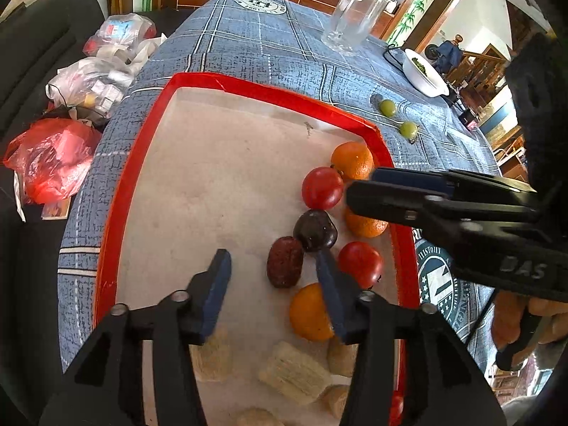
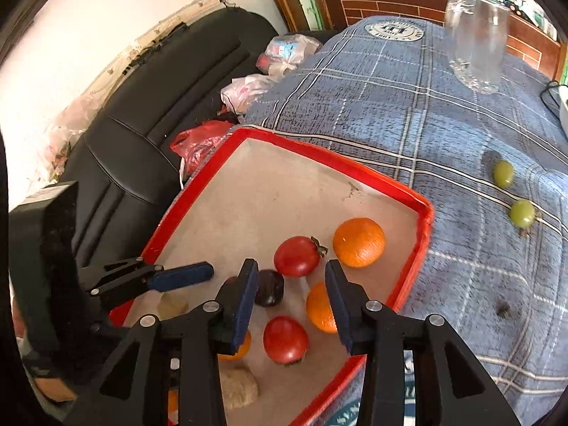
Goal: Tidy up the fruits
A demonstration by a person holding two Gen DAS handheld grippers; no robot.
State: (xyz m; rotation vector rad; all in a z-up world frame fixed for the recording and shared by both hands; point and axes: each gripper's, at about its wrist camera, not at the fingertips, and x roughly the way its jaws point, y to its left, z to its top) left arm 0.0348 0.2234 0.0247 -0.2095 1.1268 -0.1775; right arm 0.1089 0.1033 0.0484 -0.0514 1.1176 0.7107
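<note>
A red-rimmed tray [image 1: 248, 85] [image 2: 319, 156] lies on a blue checked cloth. Its right side holds oranges [image 1: 352, 160] [image 2: 359, 242], red tomatoes [image 1: 322, 188] [image 2: 297, 256], a dark plum [image 1: 315, 230] [image 2: 269, 288] and a dark red date [image 1: 284, 262]. Two green grapes [image 1: 387, 107] [image 2: 504, 173] lie on the cloth outside the tray. My left gripper [image 1: 273, 294] is open and empty, hovering over the tray beside the date. My right gripper [image 2: 291, 301] is open and empty above the tomatoes and plum; it also shows in the left wrist view [image 1: 358, 191].
Pale corn-like pieces [image 1: 294, 372] lie at the tray's near end. A glass mug [image 1: 351, 17] [image 2: 475, 39] and a white bowl [image 1: 424, 71] stand at the far side. Plastic bags [image 1: 53, 159] and a black sofa [image 2: 159, 106] are to the left.
</note>
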